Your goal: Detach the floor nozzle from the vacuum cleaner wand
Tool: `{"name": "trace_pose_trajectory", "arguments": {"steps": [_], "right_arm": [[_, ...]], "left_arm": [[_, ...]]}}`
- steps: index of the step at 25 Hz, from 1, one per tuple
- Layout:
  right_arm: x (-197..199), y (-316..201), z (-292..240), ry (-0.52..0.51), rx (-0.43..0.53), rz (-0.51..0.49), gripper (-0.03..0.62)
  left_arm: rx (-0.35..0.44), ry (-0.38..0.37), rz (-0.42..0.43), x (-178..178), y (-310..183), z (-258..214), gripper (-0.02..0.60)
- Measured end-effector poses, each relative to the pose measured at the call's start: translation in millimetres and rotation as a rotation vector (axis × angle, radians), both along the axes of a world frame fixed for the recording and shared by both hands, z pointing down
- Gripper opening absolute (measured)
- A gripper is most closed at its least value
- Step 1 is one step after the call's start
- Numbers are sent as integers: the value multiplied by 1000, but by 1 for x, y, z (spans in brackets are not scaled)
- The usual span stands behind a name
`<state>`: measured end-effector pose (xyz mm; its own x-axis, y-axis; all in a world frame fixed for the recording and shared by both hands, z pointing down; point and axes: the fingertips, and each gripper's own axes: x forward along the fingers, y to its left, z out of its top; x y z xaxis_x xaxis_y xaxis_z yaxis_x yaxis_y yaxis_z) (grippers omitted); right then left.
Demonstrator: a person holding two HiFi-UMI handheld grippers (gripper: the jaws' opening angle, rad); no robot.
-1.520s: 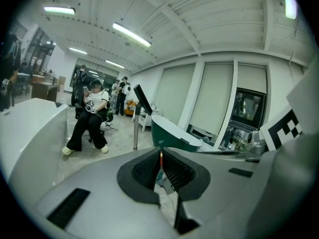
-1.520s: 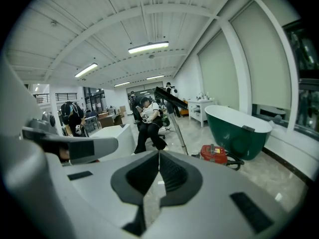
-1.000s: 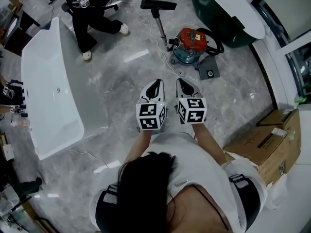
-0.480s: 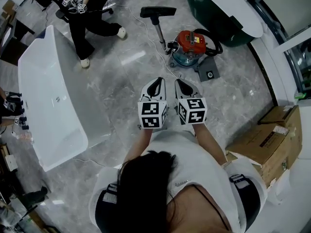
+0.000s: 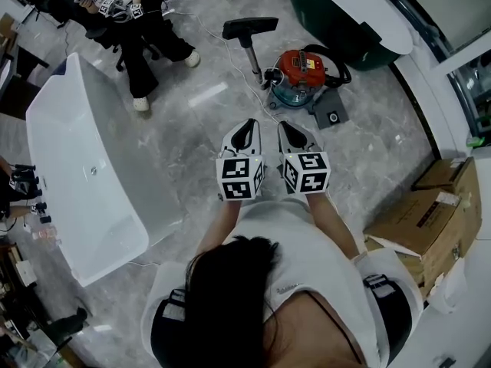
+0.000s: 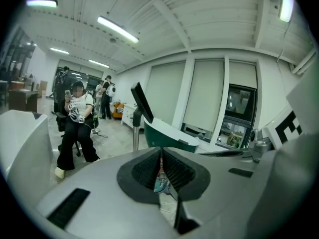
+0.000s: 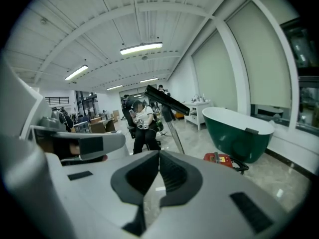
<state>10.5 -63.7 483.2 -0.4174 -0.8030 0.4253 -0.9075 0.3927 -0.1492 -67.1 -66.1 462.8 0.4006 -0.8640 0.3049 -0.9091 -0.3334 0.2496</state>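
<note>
Both tongs are closed with nothing between them — the left tongs [image 5: 247, 127] and right tongs [image 5: 288, 129] are held side by side above the marble floor [image 5: 192, 129], pointing toward the red vacuum [image 5: 303, 71] but well short of it. Its wand [image 5: 251, 56] rises beside it with the black nozzle [image 5: 250, 27] attached at the far end — a white tub [image 5: 77, 167] lies to the left, a green tub [image 5: 337, 6] beyond.

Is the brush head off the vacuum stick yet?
Not yet. Nothing is done: the floor nozzle sits on top of the wand, beside the red vacuum cleaner. Nothing is in hand: left gripper and right gripper have shut, empty jaws, short of it. Left to do: reach it, grip, pull the nozzle off.
</note>
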Motion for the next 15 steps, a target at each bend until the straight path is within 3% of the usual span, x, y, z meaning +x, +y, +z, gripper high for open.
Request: {"name": "trace_pose_trajectory", "arguments": {"steps": [15], "right_arm": [[-12,-4,-4,-28,35,3,15]], "left_arm": [[-20,5,23,-11,-8,8,14]]}}
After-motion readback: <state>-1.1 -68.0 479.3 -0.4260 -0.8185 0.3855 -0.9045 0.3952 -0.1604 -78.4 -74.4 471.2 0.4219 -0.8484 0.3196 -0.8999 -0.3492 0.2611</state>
